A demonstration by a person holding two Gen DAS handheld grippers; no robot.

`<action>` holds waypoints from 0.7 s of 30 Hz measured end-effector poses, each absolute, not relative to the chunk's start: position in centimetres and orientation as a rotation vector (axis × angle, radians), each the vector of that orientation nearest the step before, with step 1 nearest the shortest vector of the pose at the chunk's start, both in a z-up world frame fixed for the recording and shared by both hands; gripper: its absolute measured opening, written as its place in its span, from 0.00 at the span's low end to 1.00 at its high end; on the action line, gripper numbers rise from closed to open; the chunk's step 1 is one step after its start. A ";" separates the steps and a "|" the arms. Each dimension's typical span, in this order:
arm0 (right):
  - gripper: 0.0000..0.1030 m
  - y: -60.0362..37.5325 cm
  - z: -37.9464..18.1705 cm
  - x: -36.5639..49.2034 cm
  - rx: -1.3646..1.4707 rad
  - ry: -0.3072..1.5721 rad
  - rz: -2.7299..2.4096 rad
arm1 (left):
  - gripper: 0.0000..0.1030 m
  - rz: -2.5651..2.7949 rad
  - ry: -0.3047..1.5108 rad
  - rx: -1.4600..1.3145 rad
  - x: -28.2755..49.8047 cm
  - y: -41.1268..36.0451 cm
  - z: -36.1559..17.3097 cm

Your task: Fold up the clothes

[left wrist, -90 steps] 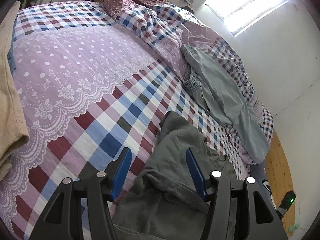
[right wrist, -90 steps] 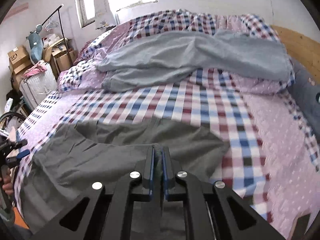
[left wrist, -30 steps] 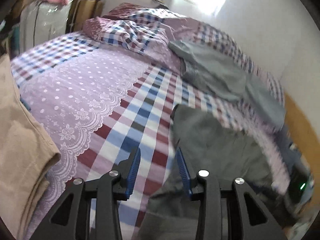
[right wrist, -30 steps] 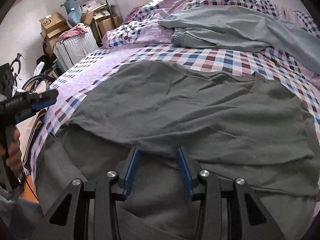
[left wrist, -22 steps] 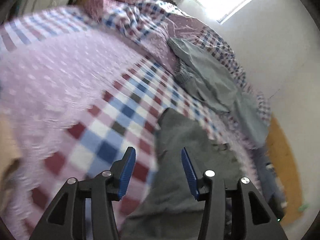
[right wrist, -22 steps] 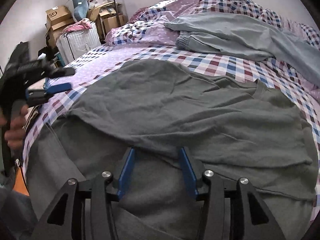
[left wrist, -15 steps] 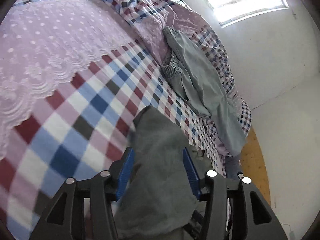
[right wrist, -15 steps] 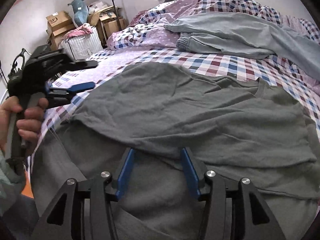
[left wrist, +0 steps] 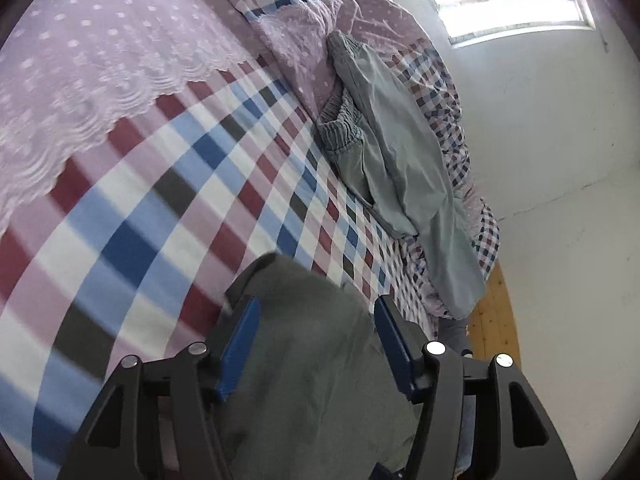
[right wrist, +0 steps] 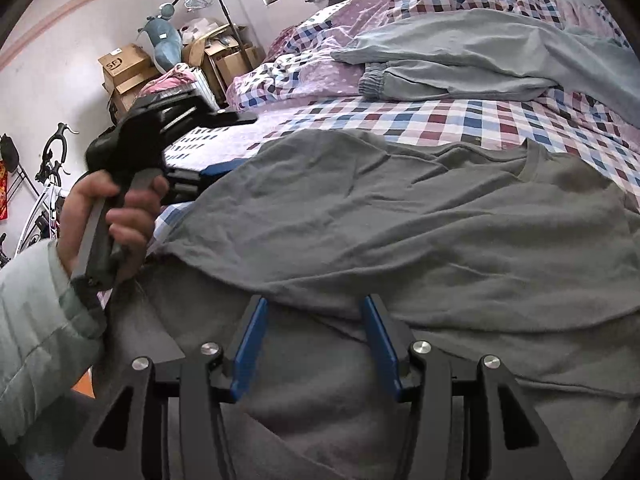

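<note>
Left wrist view: your left claw point(left wrist: 316, 344), spread and just opened wider, straddles a fold of the grey T-shirt point(left wrist: 304, 344) on the bed point(left wrist: 132, 208); closing there may bunch several layers. The hem is hidden.

Right wrist view: your right claw point(right wrist: 316, 346), also spread, hovers above the shirt's near edge; whether it touches is unclear.

Looking down along each claw, close over the bed point(left wrist: 168, 184); both sharing the grey shirt point(right wrist: 400, 220).
</note>
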State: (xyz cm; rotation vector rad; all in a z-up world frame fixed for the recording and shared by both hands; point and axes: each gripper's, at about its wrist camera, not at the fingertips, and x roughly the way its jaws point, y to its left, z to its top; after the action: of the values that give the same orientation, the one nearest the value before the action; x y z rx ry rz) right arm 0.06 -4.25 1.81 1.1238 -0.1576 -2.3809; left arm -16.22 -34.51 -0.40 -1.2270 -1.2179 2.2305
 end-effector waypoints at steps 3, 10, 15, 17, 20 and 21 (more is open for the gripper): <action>0.52 -4.0 1.8 0.0 1.125 -0.179 -2.369 | 0.61 2.300 -1.146 -1.349 -17.2 -34.2 -0.5; 0.52 -3.6 1.8 -0.2 1.121 -0.198 -2.347 | 0.61 2.370 -1.123 -1.415 -17.9 -34.3 -0.4; 0.52 -3.4 1.8 -0.2 1.119 -0.219 -2.336 | 0.44 2.351 -1.166 -1.385 -18.5 -34.4 -1.3; 0.52 -3.5 1.8 -0.2 1.119 -0.220 -2.334 | 0.25 2.340 -1.185 -1.392 -18.8 -34.5 -1.7; 0.52 -3.4 1.8 -0.1 1.118 -0.218 -2.334 | 0.06 2.360 -1.186 -1.350 -18.7 -34.4 -1.6; 0.52 -3.4 1.8 -0.1 1.118 -0.217 -2.334 | 0.05 2.384 -1.174 -1.321 -18.5 -34.3 -1.2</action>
State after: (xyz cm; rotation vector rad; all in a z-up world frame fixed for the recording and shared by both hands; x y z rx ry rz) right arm -0.12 -3.43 1.76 1.1178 -0.2170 -2.3336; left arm -18.49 -34.30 -1.21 -1.3209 -1.1736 2.3836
